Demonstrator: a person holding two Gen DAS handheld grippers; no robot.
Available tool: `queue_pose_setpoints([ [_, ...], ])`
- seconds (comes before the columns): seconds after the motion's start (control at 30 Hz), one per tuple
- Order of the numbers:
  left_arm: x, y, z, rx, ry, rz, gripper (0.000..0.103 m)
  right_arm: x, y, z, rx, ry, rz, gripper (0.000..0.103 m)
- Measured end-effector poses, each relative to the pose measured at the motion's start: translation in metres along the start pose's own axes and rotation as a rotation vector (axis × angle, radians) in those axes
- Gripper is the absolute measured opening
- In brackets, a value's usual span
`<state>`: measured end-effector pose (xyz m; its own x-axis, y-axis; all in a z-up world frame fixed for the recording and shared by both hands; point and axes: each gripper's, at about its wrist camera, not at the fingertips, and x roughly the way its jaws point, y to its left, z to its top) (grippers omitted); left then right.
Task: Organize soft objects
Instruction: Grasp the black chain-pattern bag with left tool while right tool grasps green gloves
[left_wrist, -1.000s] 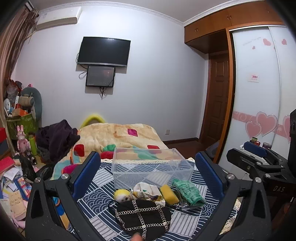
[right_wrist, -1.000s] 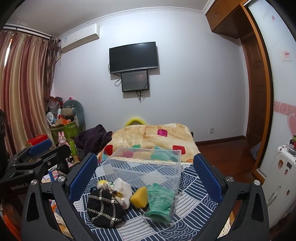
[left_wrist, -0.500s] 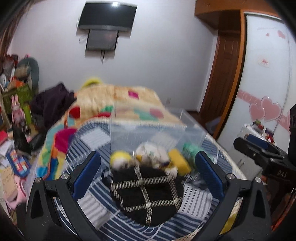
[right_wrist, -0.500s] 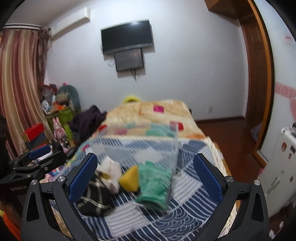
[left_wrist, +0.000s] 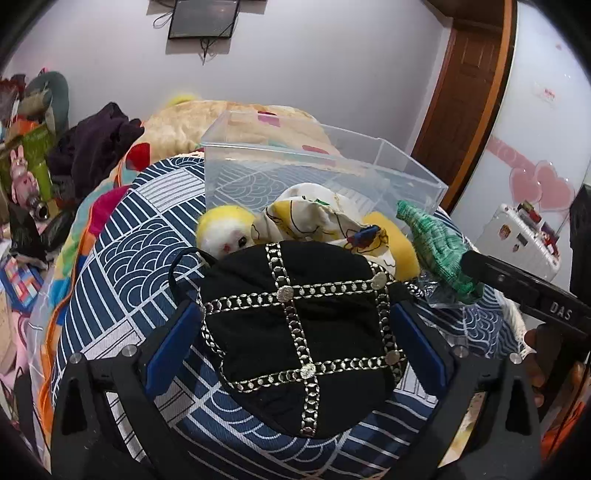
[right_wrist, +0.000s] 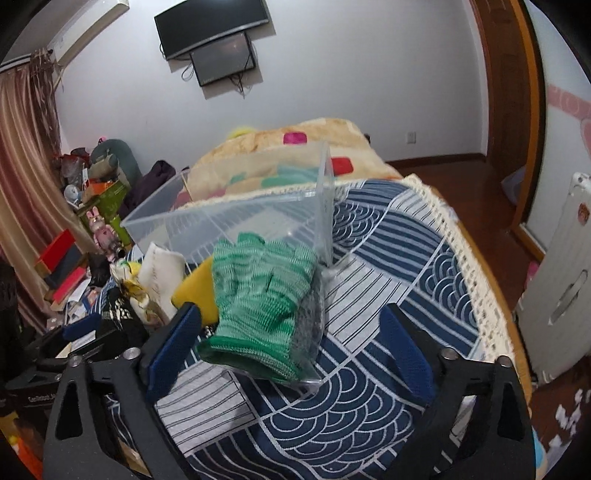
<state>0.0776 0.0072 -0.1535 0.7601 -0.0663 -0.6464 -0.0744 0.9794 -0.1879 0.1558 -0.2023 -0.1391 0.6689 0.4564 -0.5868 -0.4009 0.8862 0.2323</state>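
Clear plastic bin (left_wrist: 317, 173): open-topped, standing on the blue patterned cloth (left_wrist: 122, 258), seemingly the intended receptacle; the landmark for all entries below. Black chain-trimmed bag (left_wrist: 299, 314): farthest in front of the bin, lying between the spread jaws of the left gripper (left_wrist: 295, 332), whose blue pads flank its sides, apparently lined up to close on it. Yellow-and-white plush (left_wrist: 223, 232), printed cloth (left_wrist: 314, 218) and yellow sponge (left_wrist: 391, 243): bunched against the bin's front wall, none inside it yet. Green knit glove (right_wrist: 258, 295): before the bin's right front corner, on clear plastic wrapping. Right gripper (right_wrist: 288, 343): jaws wide apart, empty, left pad near the glove's cuff, likely readying a pickup.
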Motion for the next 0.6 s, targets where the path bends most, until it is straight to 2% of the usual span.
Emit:
queue_pose_setpoints([
  [0.03,0.001,-0.001,-0.001,0.008,-0.002,0.007,0.103,0.002,0.0,-0.001,0.001,0.012,0.005,0.087],
  [0.1,0.005,0.001,-0.003,0.015,-0.003,0.032,0.095,0.007,0.0,-0.002,0.005,0.029,0.02,0.081],
  [0.13,0.007,0.003,-0.003,0.009,0.002,0.056,0.084,0.01,0.001,-0.003,0.006,0.041,0.03,0.076],
  [0.17,0.01,0.005,-0.005,-0.005,0.017,0.065,0.078,0.01,0.001,-0.004,0.007,0.05,0.035,0.071],
  [0.23,0.012,0.013,-0.008,-0.045,0.029,0.05,0.077,0.013,0.002,-0.006,0.009,0.067,0.048,0.063],
  [0.3,0.009,0.016,-0.01,-0.042,0.021,0.06,0.069,0.016,0.003,-0.007,0.012,0.074,0.056,0.051],
  [0.33,0.008,0.016,-0.011,-0.039,0.019,0.065,0.065,0.016,0.003,-0.007,0.013,0.073,0.061,0.048],
  [0.43,0.004,0.021,-0.013,-0.052,0.013,0.052,0.047,0.013,0.005,-0.005,0.003,0.055,0.052,0.04],
  [0.53,-0.002,0.025,-0.013,-0.086,0.016,-0.017,0.025,0.009,0.009,-0.003,-0.029,0.022,0.027,0.03],
  [0.6,-0.007,0.025,-0.012,-0.094,0.007,-0.033,0.019,0.006,0.012,-0.002,-0.046,0.0,0.02,0.021],
])
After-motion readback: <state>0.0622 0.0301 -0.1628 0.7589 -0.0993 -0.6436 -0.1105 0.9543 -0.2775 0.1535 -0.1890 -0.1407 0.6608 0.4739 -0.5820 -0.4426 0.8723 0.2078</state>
